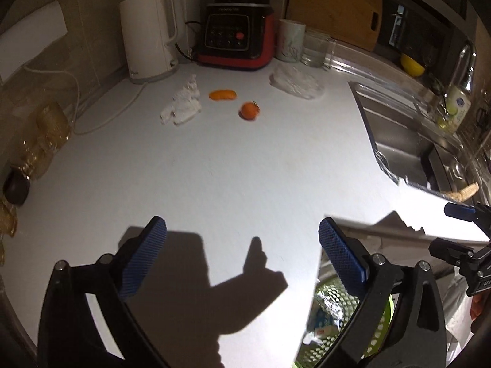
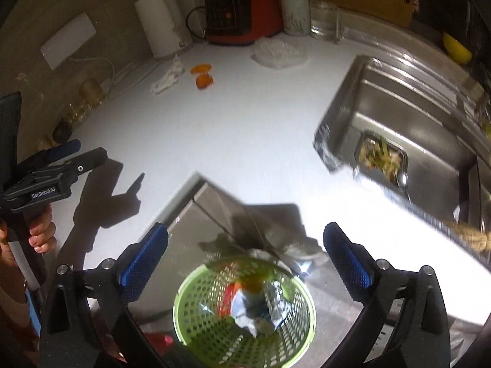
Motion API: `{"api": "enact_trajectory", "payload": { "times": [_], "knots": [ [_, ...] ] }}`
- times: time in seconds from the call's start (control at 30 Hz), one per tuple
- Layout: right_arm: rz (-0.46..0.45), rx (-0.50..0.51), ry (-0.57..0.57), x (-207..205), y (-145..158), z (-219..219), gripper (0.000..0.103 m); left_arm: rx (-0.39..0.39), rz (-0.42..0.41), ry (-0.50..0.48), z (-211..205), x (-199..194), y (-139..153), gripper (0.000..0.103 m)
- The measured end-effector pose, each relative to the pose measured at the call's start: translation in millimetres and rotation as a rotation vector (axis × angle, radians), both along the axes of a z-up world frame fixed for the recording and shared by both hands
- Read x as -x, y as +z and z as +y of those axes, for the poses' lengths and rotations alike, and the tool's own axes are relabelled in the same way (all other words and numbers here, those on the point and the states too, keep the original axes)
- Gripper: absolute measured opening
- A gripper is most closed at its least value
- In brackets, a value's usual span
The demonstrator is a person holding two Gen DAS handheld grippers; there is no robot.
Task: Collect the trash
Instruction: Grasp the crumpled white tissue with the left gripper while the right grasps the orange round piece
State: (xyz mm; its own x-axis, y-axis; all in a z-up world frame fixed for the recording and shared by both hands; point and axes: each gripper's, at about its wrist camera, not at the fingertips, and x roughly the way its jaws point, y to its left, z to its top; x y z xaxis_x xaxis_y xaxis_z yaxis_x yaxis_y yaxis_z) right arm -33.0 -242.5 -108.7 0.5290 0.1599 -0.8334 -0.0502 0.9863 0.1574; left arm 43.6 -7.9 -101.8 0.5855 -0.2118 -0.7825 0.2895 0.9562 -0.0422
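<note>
My left gripper (image 1: 242,236) hangs open over the white countertop (image 1: 214,168) with nothing between its blue pads. Far ahead of it lie a crumpled white tissue (image 1: 182,104), an orange peel (image 1: 223,94), a second orange piece (image 1: 250,111) and a clear plastic wrap (image 1: 296,81). My right gripper (image 2: 245,239) is open and empty above a green mesh basket (image 2: 179,306), which sits below the counter's front edge. The basket holds crumpled foil (image 2: 254,309) and a red wrapper (image 2: 228,299). A person's hand (image 2: 40,233) holds the left gripper (image 2: 92,150) at the left.
A white kettle (image 1: 148,36), a black and red blender (image 1: 239,36), a mug (image 1: 290,41) and a glass jar (image 1: 317,49) line the back wall. At the right, the steel sink (image 2: 429,101) holds a tray of food scraps (image 2: 382,159). Amber glassware (image 1: 46,135) stands at the left.
</note>
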Motion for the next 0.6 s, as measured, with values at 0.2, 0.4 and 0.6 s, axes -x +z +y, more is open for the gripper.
{"api": "enact_trajectory", "payload": {
  "times": [0.2, 0.4, 0.6],
  "knots": [
    [-0.029, -0.004, 0.000, -64.3, 7.0, 13.0, 0.100, -0.014, -0.019, 0.005, 8.8, -56.0, 0.8, 0.095],
    [-0.017, 0.003, 0.001, -130.1, -3.9, 30.2, 0.100, 0.001, -0.021, 0.030, 20.5, -118.5, -11.8, 0.095],
    [-0.014, -0.006, 0.012, -188.1, -20.3, 51.1, 0.100, 0.024, 0.001, 0.058, 30.6, -173.4, -35.2, 0.095]
  ]
}}
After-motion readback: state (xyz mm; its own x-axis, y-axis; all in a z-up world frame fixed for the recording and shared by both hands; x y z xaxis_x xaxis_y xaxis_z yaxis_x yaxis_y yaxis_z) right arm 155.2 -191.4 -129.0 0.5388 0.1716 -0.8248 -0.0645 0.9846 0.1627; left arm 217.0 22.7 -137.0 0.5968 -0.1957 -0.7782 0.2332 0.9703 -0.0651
